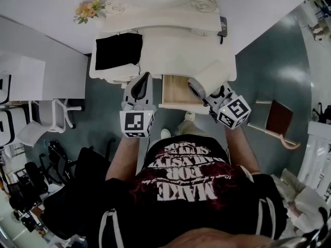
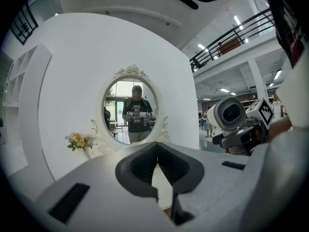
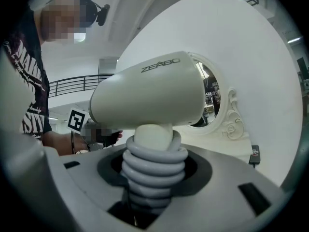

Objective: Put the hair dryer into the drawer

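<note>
In the right gripper view the white hair dryer (image 3: 149, 91) fills the middle, its handle wrapped in a grey coiled cord. My right gripper (image 3: 153, 178) is shut on that wrapped handle. In the head view the hair dryer (image 1: 197, 88) hangs over the right part of the open wooden drawer (image 1: 173, 92) of the white vanity table (image 1: 170, 50), held by the right gripper (image 1: 206, 95). My left gripper (image 1: 140, 84) is just left of the drawer, jaws together with nothing in them. The left gripper view shows its own shut tips (image 2: 158, 151), with the hair dryer (image 2: 231, 112) at the right.
A black cloth (image 1: 118, 50) lies on the tabletop's left side. Flowers (image 1: 88, 9) and an oval mirror (image 2: 131, 110) stand at the back, with a dark phone (image 1: 223, 26) at the back right. A brown chair (image 1: 279, 118) is to the right and a white chair (image 1: 51, 118) to the left.
</note>
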Motion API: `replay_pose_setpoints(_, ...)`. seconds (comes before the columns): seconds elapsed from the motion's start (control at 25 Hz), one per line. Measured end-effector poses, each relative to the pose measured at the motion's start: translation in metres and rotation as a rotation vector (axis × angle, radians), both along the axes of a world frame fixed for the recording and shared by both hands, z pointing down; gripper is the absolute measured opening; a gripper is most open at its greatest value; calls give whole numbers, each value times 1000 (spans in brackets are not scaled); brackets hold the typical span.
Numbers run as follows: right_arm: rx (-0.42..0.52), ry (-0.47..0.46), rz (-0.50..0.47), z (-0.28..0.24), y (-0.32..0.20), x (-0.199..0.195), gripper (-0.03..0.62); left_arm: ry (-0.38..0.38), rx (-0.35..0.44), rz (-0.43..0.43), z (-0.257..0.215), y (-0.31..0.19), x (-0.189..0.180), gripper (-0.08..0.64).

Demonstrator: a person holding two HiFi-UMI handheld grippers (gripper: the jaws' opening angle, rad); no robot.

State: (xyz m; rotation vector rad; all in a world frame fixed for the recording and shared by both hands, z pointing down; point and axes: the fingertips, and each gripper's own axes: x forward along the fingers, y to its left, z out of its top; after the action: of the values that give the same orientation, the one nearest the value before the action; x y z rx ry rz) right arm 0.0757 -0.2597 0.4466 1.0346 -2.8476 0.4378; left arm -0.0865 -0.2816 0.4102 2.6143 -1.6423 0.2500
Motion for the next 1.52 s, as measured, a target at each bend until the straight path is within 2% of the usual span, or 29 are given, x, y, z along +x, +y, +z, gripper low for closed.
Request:
replay_pose_setpoints(0.76, -142, 78, -55, 80, -10, -7, 196, -16, -56, -3, 21, -12, 5, 5)
replay_pose_setpoints(1.52, -288, 170, -89, 165, -2, -13, 196, -33, -92, -31, 35, -7, -8, 5)
